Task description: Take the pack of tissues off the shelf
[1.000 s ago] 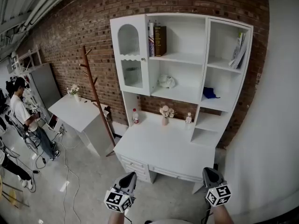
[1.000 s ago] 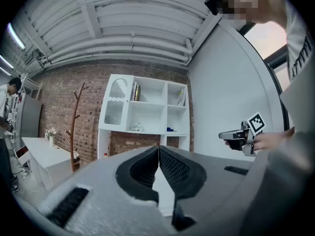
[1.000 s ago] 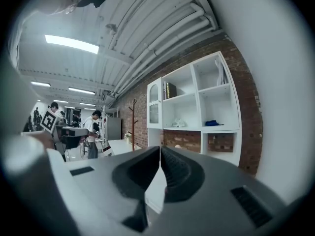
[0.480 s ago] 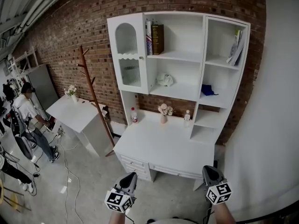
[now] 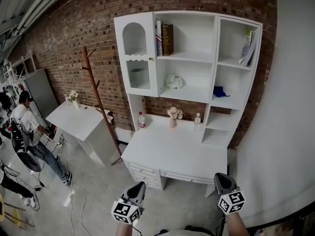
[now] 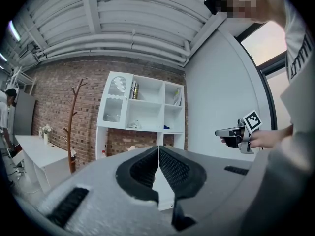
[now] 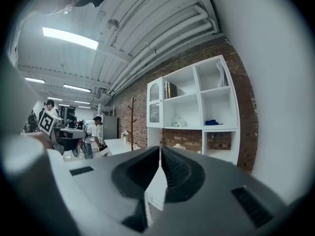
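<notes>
A white shelf unit [image 5: 189,58] stands on a white desk [image 5: 172,154] against the brick wall. On its middle shelf lies a white, soft-looking pack [image 5: 173,81], which also shows as a white pack [image 7: 178,123] in the right gripper view. A blue item [image 5: 220,91] lies in the right-hand compartment. Which of the two is the tissues I cannot tell. My left gripper [image 5: 137,191] and right gripper [image 5: 222,181] are held low before the desk, far from the shelves. Both point at the unit. Both are shut and empty, jaws touching [image 6: 158,151] [image 7: 160,150].
Books [image 5: 165,40] stand on the top shelf. A bottle [image 5: 141,121], a flower vase [image 5: 173,117] and a small bottle [image 5: 198,123] stand at the desk's back. A wooden coat rack [image 5: 98,100], a white side table [image 5: 78,119] and a person [image 5: 27,122] are left. A white wall [image 5: 285,107] closes the right.
The shelf unit and desk have come slightly nearer in the head view. The person at the left has shifted along. Both grippers stay shut.
</notes>
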`<act>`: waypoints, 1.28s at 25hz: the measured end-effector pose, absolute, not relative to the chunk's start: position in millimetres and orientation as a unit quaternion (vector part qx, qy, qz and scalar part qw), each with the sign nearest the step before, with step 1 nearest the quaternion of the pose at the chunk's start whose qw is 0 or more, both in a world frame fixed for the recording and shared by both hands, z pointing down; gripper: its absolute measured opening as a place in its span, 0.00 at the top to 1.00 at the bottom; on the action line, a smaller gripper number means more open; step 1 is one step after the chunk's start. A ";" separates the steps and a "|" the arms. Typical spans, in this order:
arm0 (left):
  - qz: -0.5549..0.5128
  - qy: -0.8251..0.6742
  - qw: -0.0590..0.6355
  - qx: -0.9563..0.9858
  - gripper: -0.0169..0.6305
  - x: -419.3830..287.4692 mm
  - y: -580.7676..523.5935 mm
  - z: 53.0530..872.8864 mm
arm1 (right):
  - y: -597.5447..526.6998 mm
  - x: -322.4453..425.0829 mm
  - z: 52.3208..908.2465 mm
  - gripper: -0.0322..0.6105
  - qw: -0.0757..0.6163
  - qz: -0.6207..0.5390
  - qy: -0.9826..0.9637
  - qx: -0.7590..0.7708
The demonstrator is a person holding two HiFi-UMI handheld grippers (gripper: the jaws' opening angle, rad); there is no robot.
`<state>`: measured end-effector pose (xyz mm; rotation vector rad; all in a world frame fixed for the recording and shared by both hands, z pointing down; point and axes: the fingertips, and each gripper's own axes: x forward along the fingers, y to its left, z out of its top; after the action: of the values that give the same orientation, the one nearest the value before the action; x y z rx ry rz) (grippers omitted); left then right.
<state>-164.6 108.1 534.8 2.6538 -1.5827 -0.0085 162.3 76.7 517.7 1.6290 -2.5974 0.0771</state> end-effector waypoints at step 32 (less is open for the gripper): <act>0.005 -0.524 0.036 0.851 0.93 -197.6 47.6 544.9 | 2.4 122.3 523.7 0.90 0.041 0.031 -0.857 0.513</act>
<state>-197.6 47.6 544.9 2.6138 -1.6096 0.0162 122.3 2.4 523.7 1.5698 -2.6240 0.0955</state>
